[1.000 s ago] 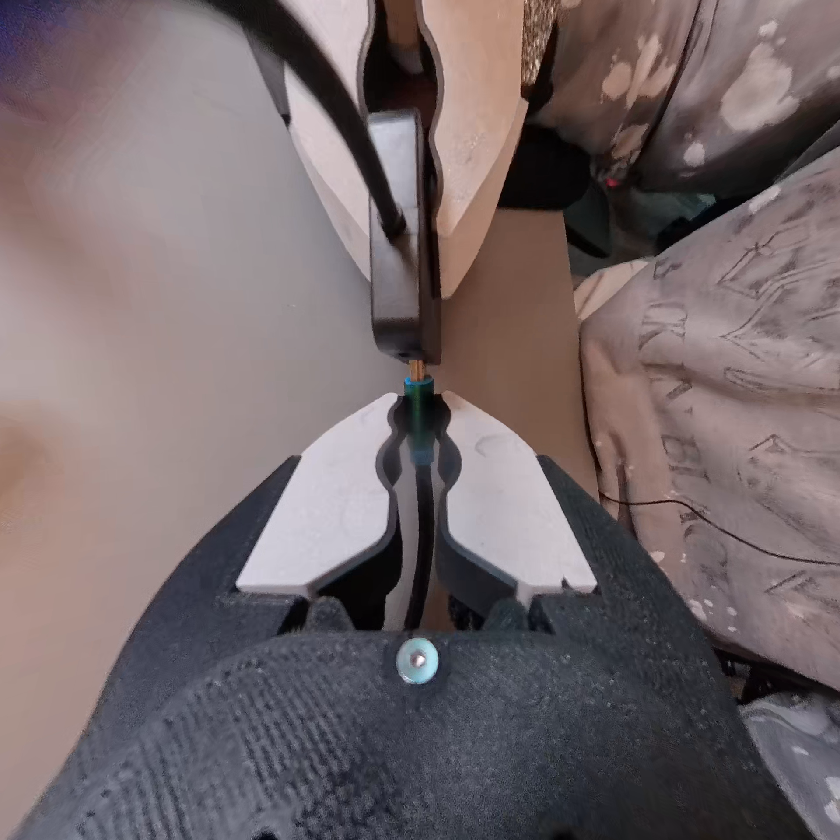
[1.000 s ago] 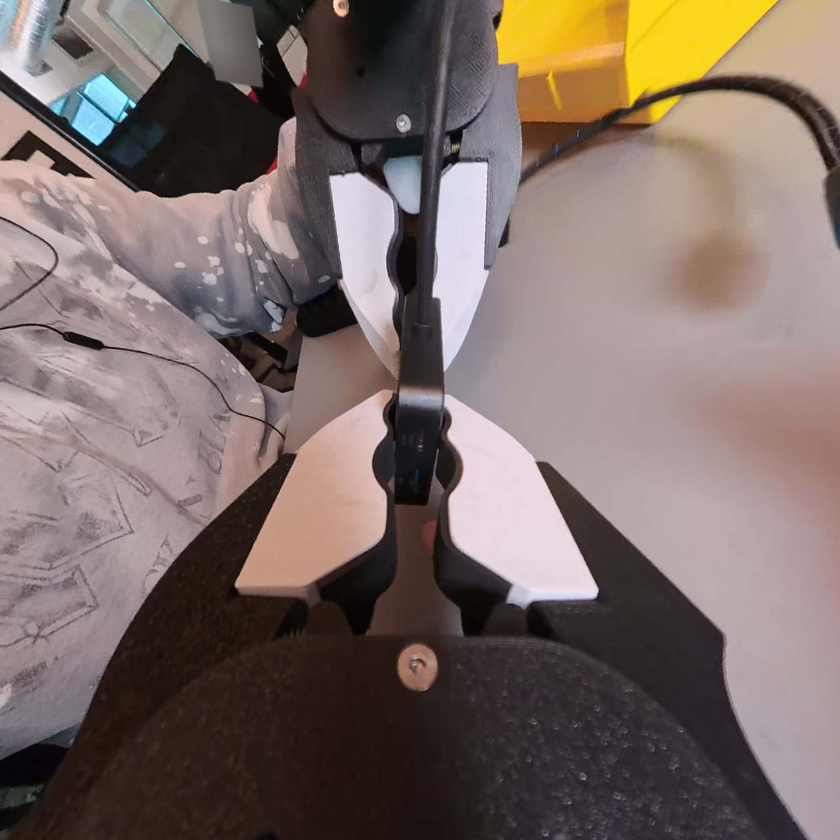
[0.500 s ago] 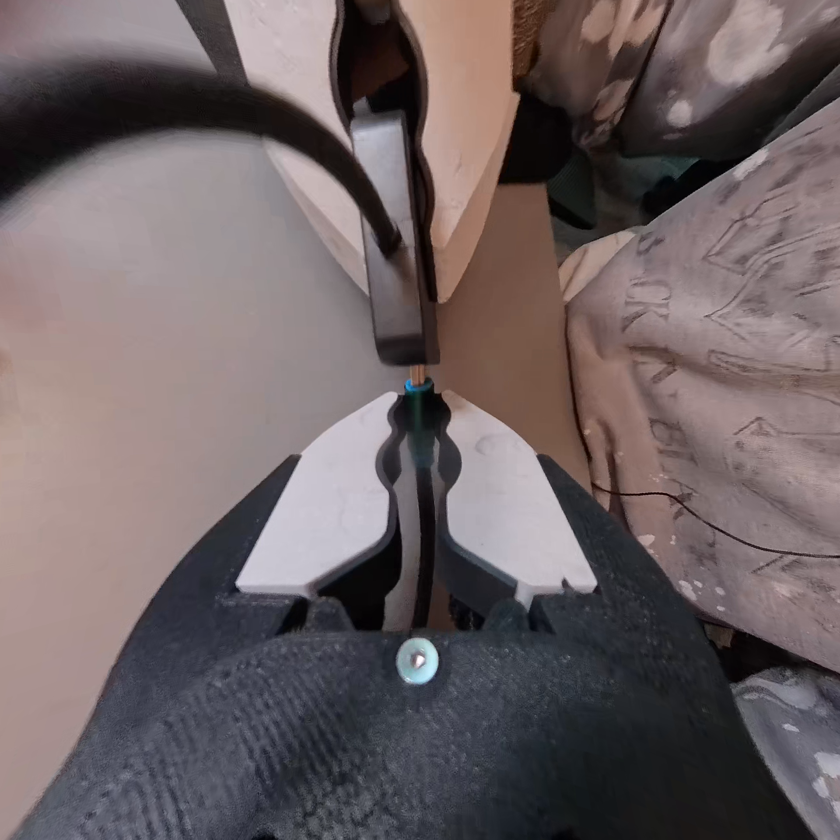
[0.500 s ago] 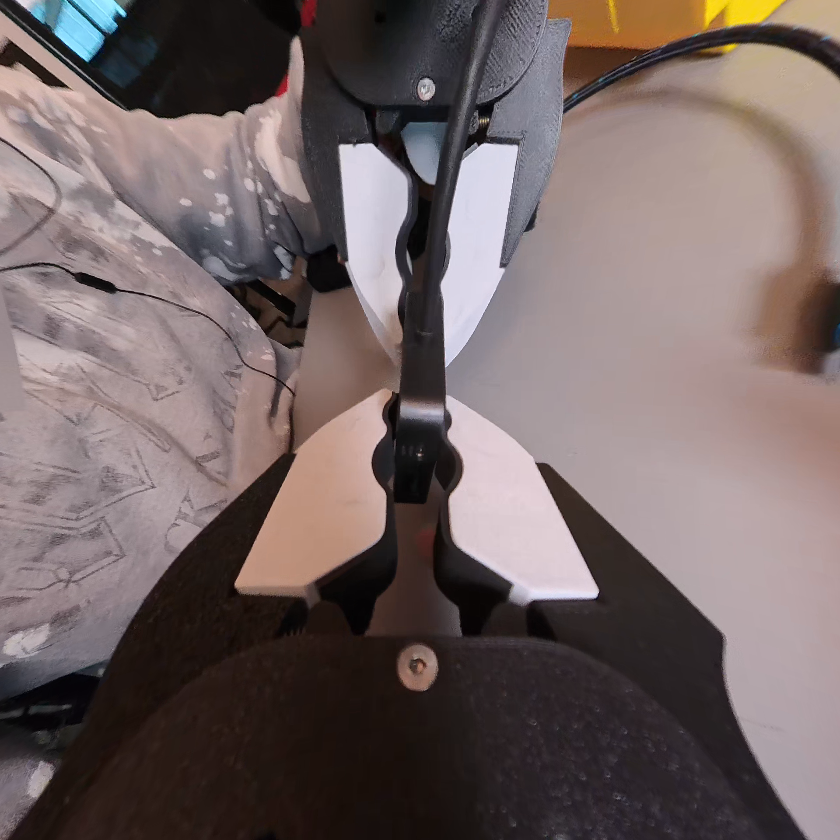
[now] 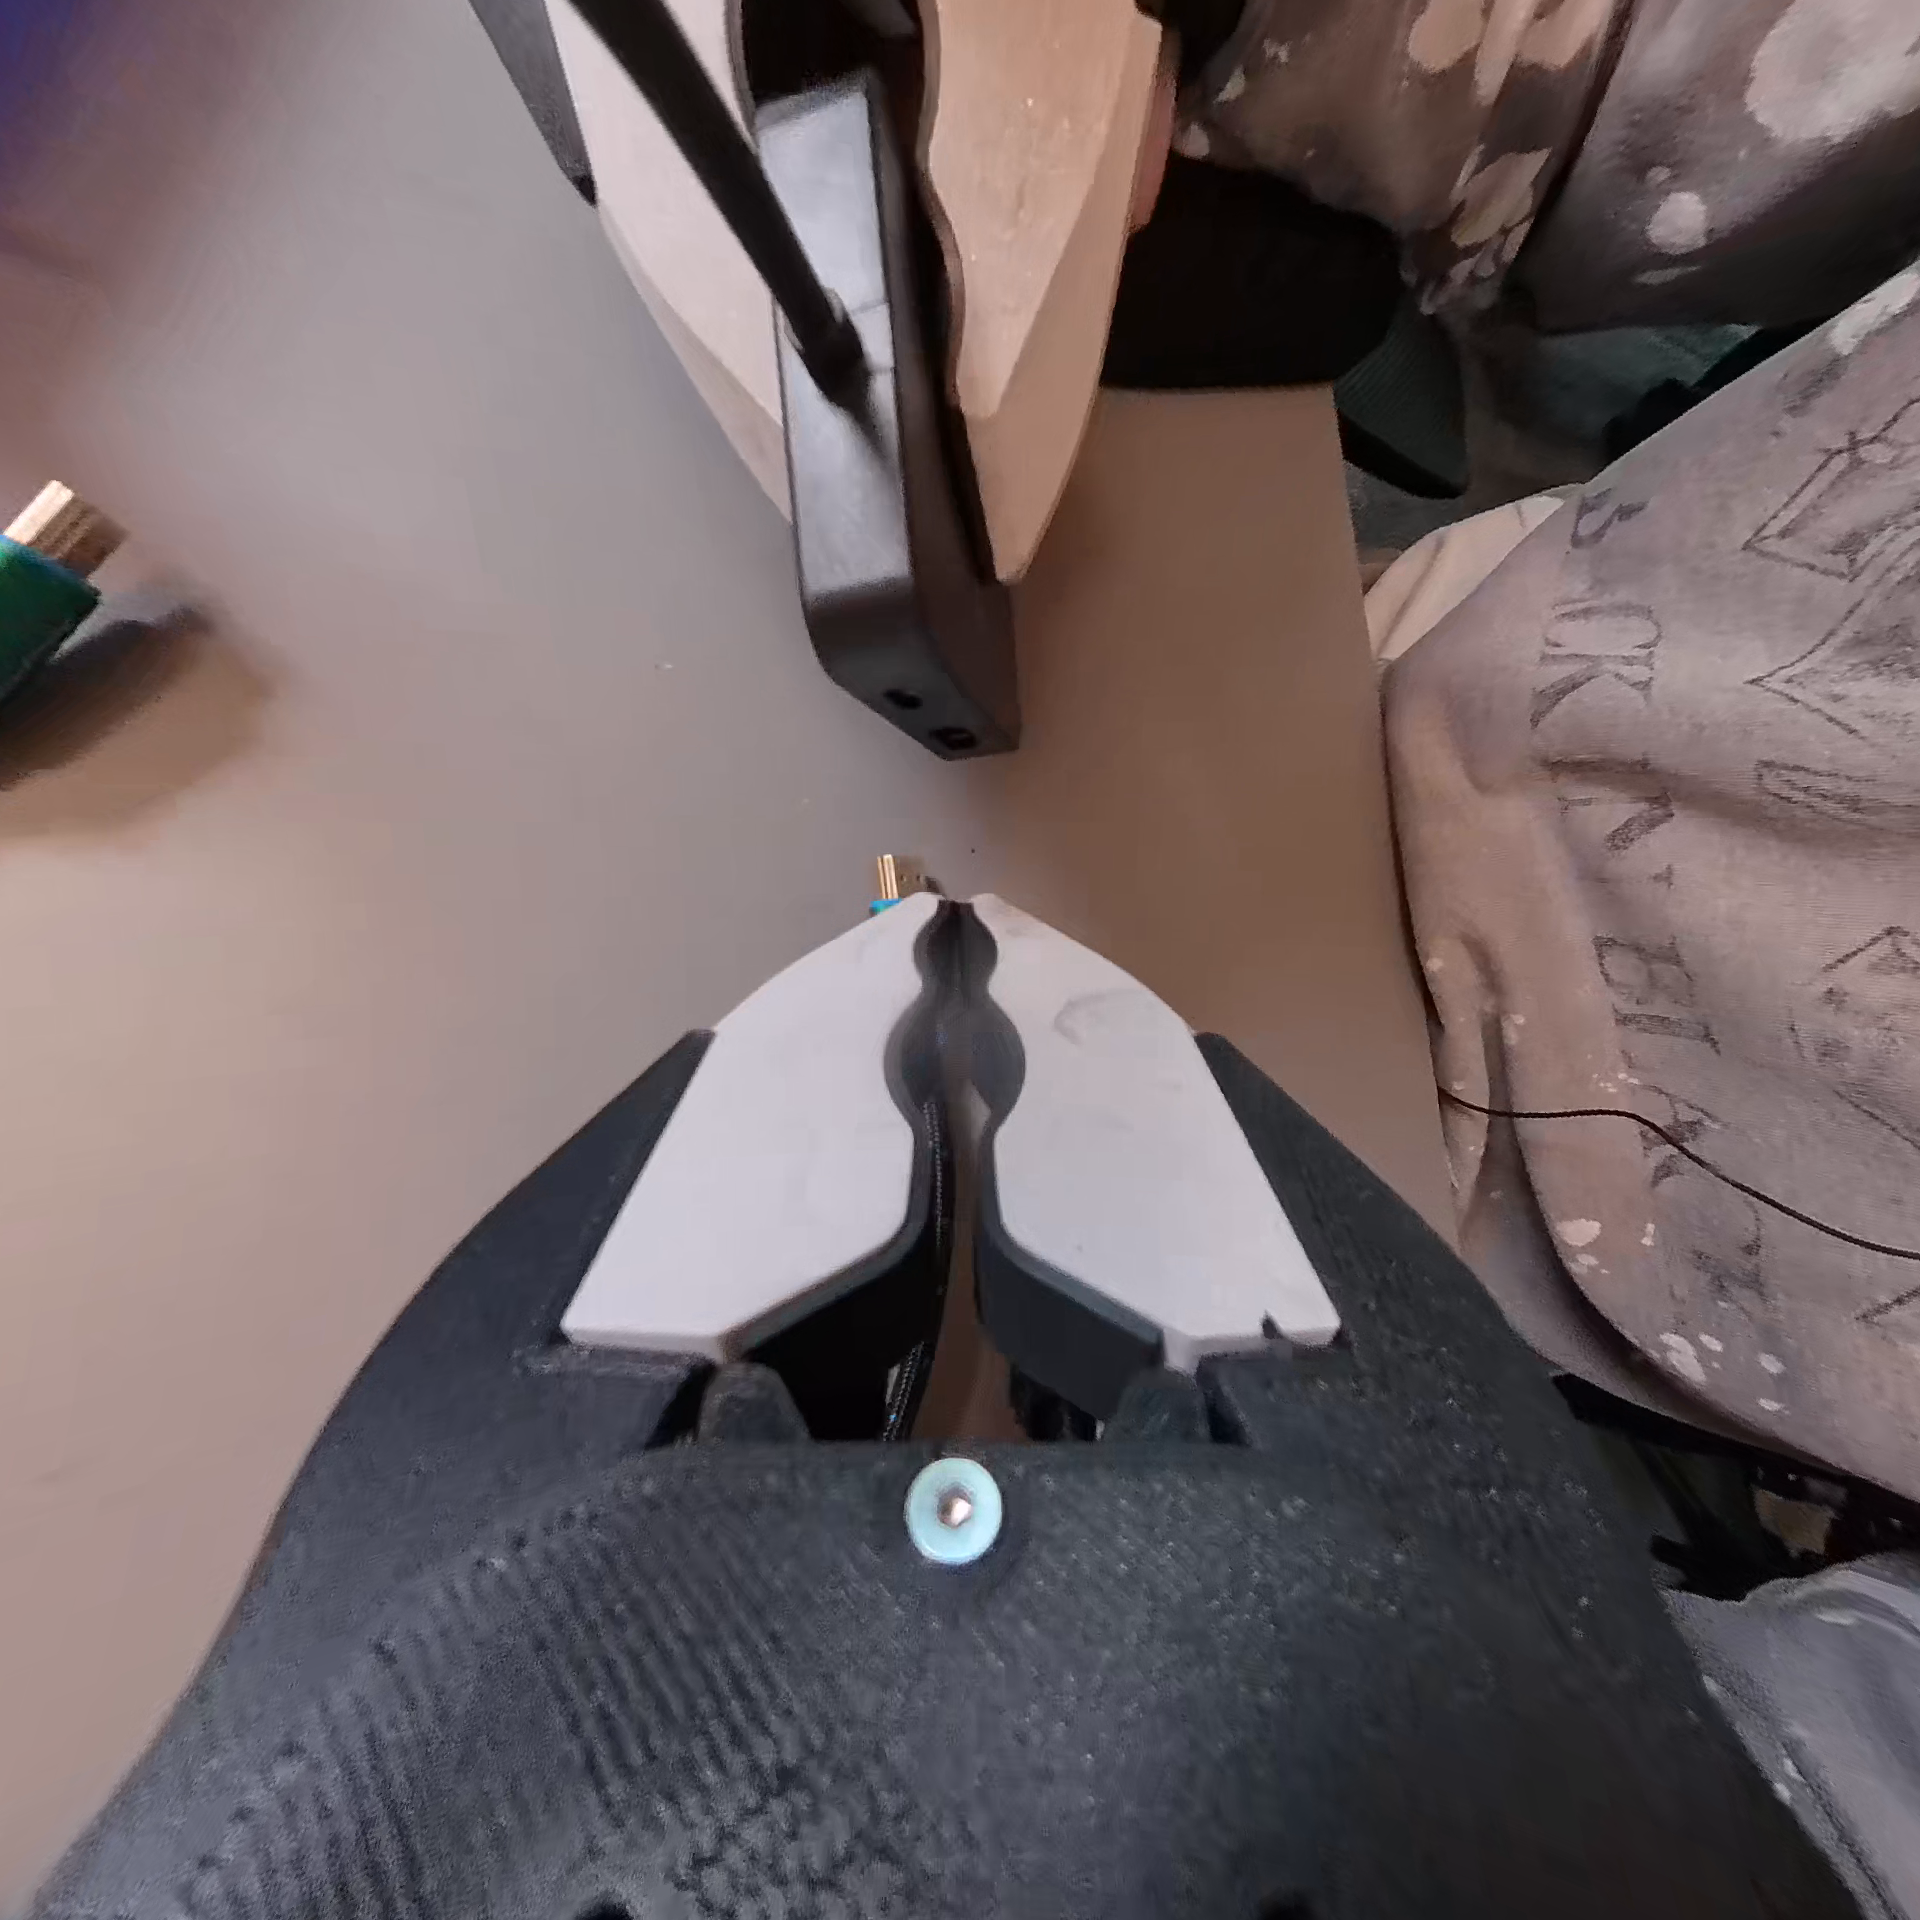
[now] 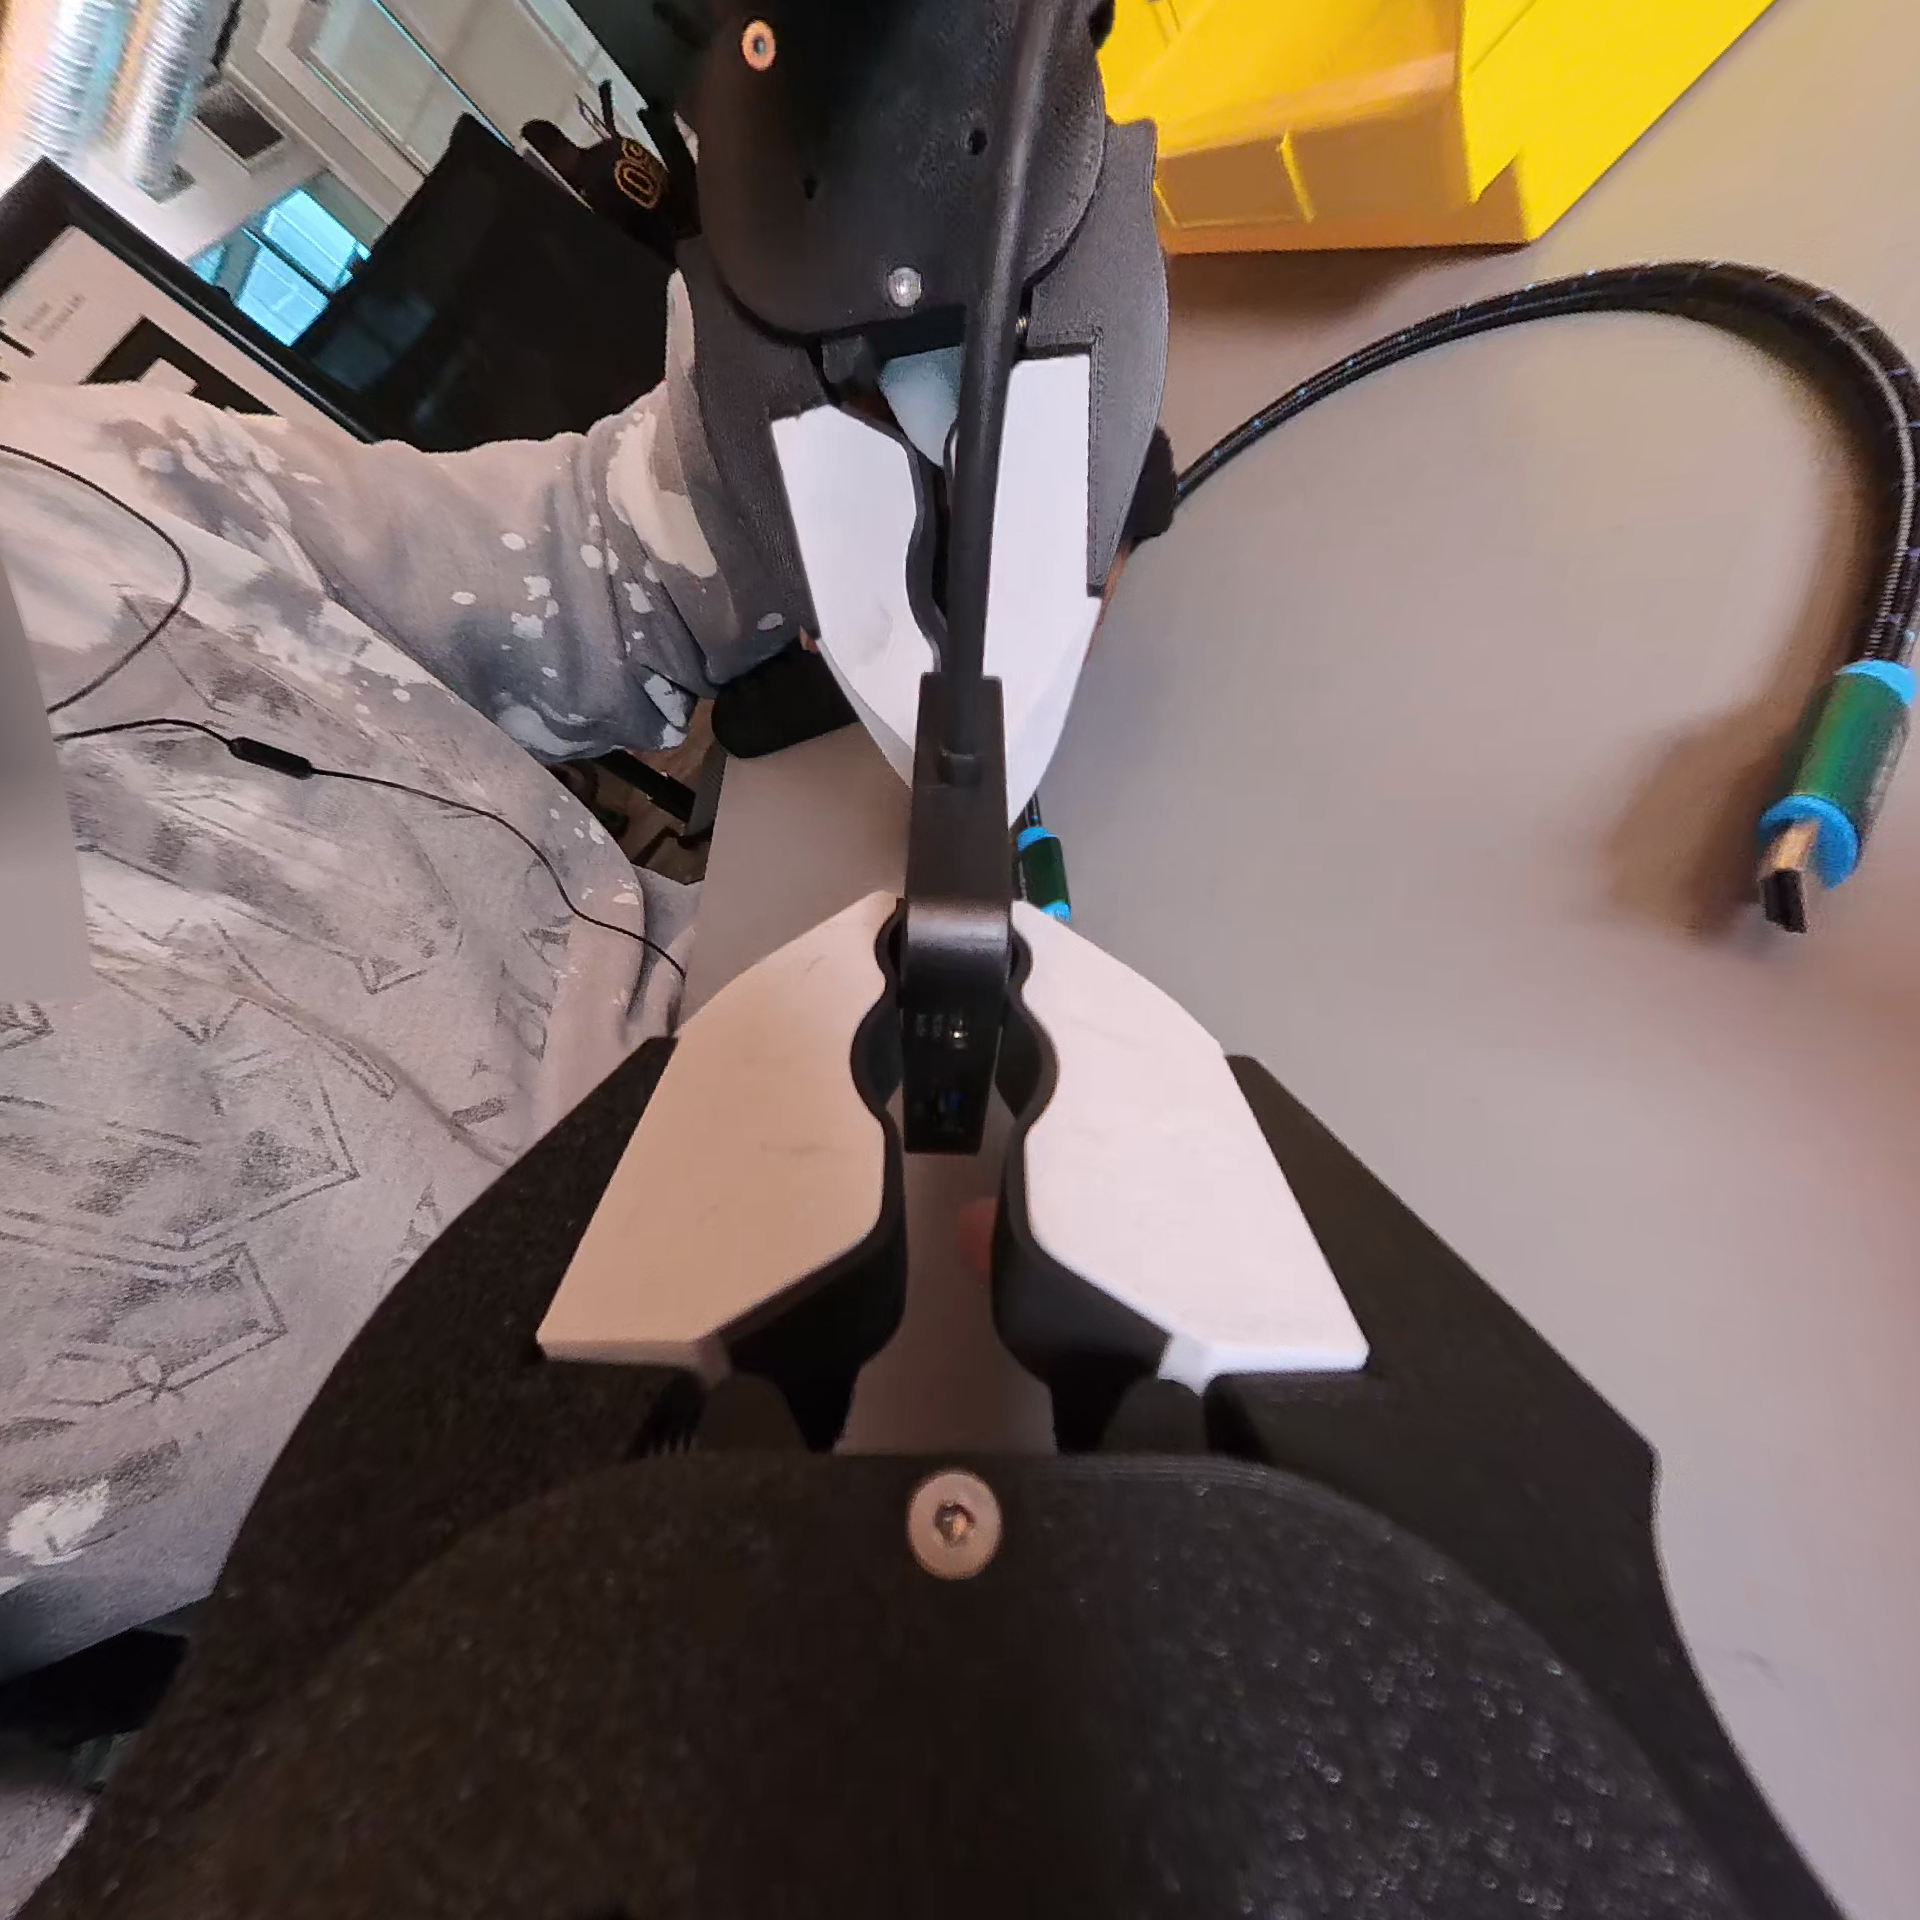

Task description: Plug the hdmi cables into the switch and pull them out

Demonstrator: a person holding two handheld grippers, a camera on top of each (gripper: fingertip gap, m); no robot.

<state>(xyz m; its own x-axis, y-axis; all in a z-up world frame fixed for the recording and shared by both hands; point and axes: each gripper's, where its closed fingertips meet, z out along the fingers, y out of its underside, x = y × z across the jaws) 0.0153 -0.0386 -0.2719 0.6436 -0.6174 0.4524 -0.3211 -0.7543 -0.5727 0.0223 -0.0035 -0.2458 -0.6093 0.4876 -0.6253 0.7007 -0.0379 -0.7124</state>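
My right gripper (image 6: pixel 953 914) is shut on the black switch (image 6: pixel 951 862), gripping its flat sides. The switch's own black lead (image 6: pixel 982 416) runs up across the left gripper. In the left wrist view the switch (image 5: pixel 883 540) hangs ahead with its port end free. My left gripper (image 5: pixel 951 906) is shut on a braided hdmi cable (image 5: pixel 928 1195). That cable's gold plug tip (image 5: pixel 899 875) pokes out just left of and under the fingertips, a short gap from the switch. The green plug body (image 6: pixel 1044 873) shows beside the switch.
A second hdmi cable (image 6: pixel 1558 301) with a green and blue plug (image 6: pixel 1839 790) lies on the grey table (image 6: pixel 1403 675); the plug also shows in the left wrist view (image 5: pixel 42 592). A yellow box (image 6: pixel 1351 125) stands behind. A person's speckled clothing (image 5: pixel 1662 831) borders the table edge.
The plug's gold tip was at the switch's port; now it is out and a gap separates them. The left fingers have closed tighter, and the plug sits lower, under the tips.
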